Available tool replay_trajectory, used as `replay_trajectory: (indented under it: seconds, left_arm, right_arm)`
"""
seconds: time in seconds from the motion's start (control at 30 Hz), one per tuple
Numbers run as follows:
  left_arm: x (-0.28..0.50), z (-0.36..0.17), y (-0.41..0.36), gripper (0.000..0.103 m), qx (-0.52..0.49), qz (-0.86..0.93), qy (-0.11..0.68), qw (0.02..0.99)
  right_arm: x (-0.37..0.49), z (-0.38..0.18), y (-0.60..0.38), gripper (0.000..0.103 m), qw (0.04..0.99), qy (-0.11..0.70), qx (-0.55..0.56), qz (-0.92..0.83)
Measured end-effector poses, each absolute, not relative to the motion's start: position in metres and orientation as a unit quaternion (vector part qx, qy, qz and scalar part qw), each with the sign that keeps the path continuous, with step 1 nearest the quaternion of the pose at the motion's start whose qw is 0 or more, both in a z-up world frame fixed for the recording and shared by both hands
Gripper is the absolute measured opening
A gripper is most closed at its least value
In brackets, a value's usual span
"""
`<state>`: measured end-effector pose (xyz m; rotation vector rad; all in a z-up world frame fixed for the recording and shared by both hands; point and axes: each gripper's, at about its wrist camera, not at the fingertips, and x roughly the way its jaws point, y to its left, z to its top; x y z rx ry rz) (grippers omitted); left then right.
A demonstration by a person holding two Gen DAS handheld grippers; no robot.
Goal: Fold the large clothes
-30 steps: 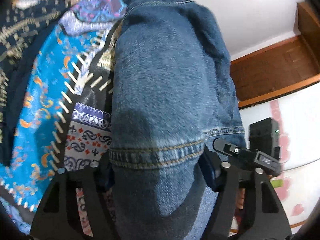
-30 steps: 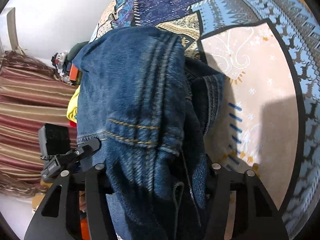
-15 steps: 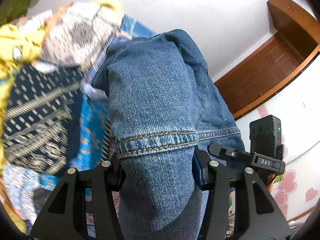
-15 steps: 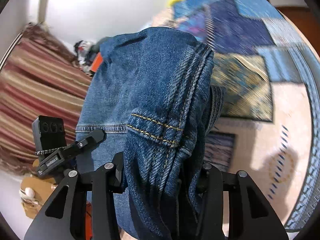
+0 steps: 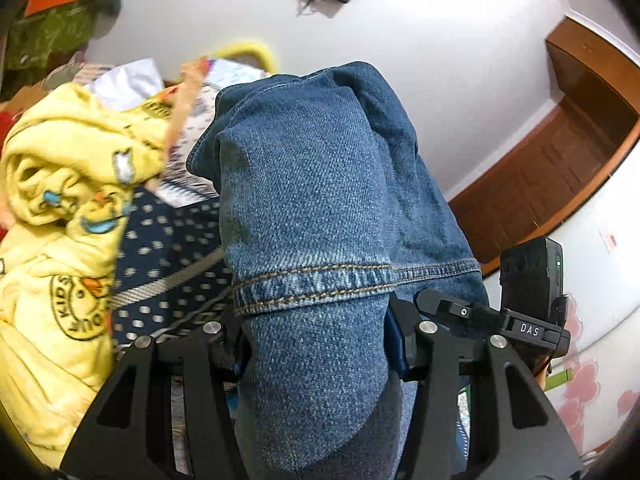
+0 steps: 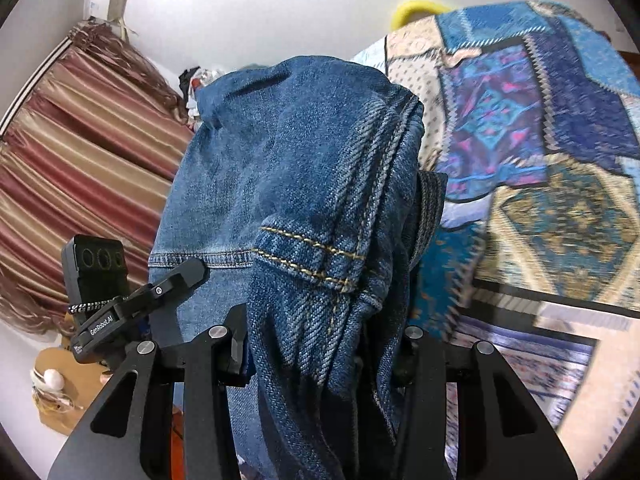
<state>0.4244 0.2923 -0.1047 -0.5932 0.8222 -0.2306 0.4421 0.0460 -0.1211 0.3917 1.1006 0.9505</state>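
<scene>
The left gripper [image 5: 316, 344] has its fingers [image 5: 404, 340] pinching the blue jeans [image 5: 312, 208], whose hemmed leg drapes forward over and beyond them. The right gripper [image 6: 320, 344] likewise clamps bunched denim between its fingers [image 6: 234, 344]; a patchwork bedspread [image 6: 540, 168] lies right of them.

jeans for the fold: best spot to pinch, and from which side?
Grip at the stitched hem band, as the left gripper and right gripper do now on the jeans. The doubled, seamed edge is thick and should resist slipping. Come from below the hem, fingers straddling its thickness.
</scene>
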Motion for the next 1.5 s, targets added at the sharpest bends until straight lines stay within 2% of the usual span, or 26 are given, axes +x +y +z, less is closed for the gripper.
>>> replay_trajectory:
  seconds: [0.4,0.47,0.53,0.63,0.73,0.8,0.97,1.23,1.37,1.5]
  left_arm:
    - [0.453,-0.229,0.364,0.052,-0.323,-0.071,0.47,0.819]
    - [0.455,-0.254,0.367,0.055,-0.326,-0.063,0.489,0.807]
    - [0.451,-0.266,0.368,0.064,-0.323,-0.062,0.489,0.808]
    - [0.438,-0.261,0.367,0.072,-0.305,-0.05,0.48,0.821]
    - [0.424,-0.249,0.355,0.08,-0.244,-0.014,0.481,0.842]
    - [0.415,-0.241,0.347,0.081,-0.218,-0.002,0.479,0.85]
    - [0.385,-0.236,0.328,0.089,-0.174,0.02,0.494,0.852]
    - [0.327,-0.23,0.315,0.089,-0.162,0.056,0.504,0.846]
    - [0.298,-0.195,0.296,0.089,-0.124,0.08,0.484,0.862]
    - [0.271,-0.141,0.273,0.089,-0.091,0.086,0.426,0.896]
  right_arm:
    - [0.464,-0.219,0.132,0.04,0.723,0.554,0.1,0.4]
    - [0.465,-0.235,0.137,0.041,0.721,0.566,0.081,0.39]
    - [0.465,-0.241,0.14,0.042,0.721,0.568,0.068,0.392]
    - [0.459,-0.237,0.136,0.046,0.73,0.557,0.052,0.394]
    - [0.45,-0.229,0.131,0.053,0.742,0.547,0.02,0.387]
    - [0.441,-0.225,0.125,0.067,0.754,0.539,0.0,0.375]
    - [0.422,-0.225,0.108,0.079,0.775,0.522,-0.06,0.352]
    - [0.385,-0.222,0.079,0.08,0.771,0.532,-0.093,0.338]
    - [0.362,-0.193,0.064,0.08,0.783,0.505,-0.085,0.352]
    - [0.34,-0.146,0.051,0.08,0.806,0.457,-0.059,0.37]
